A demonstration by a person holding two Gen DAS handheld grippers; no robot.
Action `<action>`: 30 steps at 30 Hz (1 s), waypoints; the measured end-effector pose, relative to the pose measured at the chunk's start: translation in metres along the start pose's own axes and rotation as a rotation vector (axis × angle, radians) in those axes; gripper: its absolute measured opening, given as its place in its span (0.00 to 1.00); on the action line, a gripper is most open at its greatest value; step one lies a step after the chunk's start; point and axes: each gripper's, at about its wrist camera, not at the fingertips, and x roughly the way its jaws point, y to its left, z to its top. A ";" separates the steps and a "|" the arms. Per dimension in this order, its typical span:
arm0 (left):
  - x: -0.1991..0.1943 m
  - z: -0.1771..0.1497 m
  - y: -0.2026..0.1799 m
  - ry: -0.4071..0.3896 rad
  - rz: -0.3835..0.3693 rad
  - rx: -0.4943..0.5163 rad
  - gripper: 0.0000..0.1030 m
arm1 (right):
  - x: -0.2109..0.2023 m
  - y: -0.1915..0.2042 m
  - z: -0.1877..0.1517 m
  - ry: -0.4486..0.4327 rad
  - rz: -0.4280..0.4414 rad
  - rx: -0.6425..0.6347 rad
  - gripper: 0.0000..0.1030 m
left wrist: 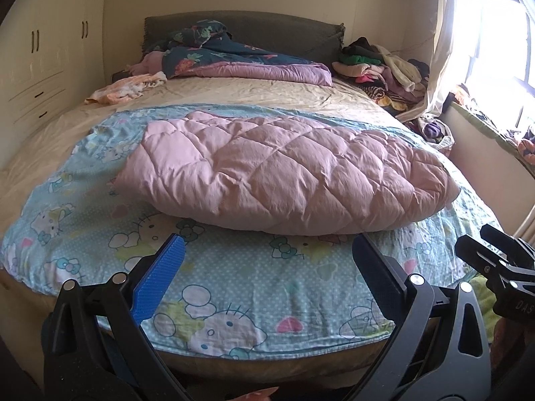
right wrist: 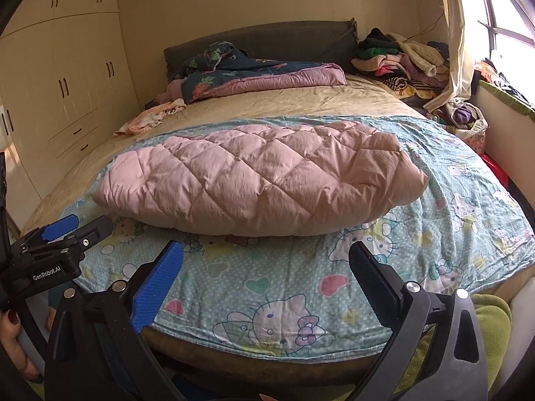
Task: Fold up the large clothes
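A pink quilted comforter (left wrist: 284, 170) lies folded into a thick bundle across the bed, on a light blue Hello Kitty sheet (left wrist: 234, 287). It also shows in the right wrist view (right wrist: 257, 180), on the same sheet (right wrist: 284, 287). My left gripper (left wrist: 267, 250) is open and empty, held above the sheet's near edge, just short of the comforter. My right gripper (right wrist: 264, 257) is open and empty, at the same distance from the bundle. Each gripper shows at the edge of the other's view: the right one (left wrist: 495, 267) and the left one (right wrist: 63, 234).
A dark floral duvet with purple lining (left wrist: 234, 60) is heaped at the headboard. A pile of clothes (left wrist: 384, 67) sits at the bed's far right by the curtain and window. A small orange-white cloth (left wrist: 127, 88) lies far left. Wardrobes (left wrist: 43, 67) line the left wall.
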 end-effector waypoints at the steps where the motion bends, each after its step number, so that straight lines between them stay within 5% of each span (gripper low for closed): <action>1: 0.000 0.000 0.000 -0.001 0.003 0.002 0.91 | 0.000 0.000 0.000 -0.002 0.000 -0.001 0.96; 30: -0.003 0.002 0.005 -0.013 0.016 0.000 0.91 | -0.001 0.002 -0.002 -0.004 -0.005 -0.001 0.96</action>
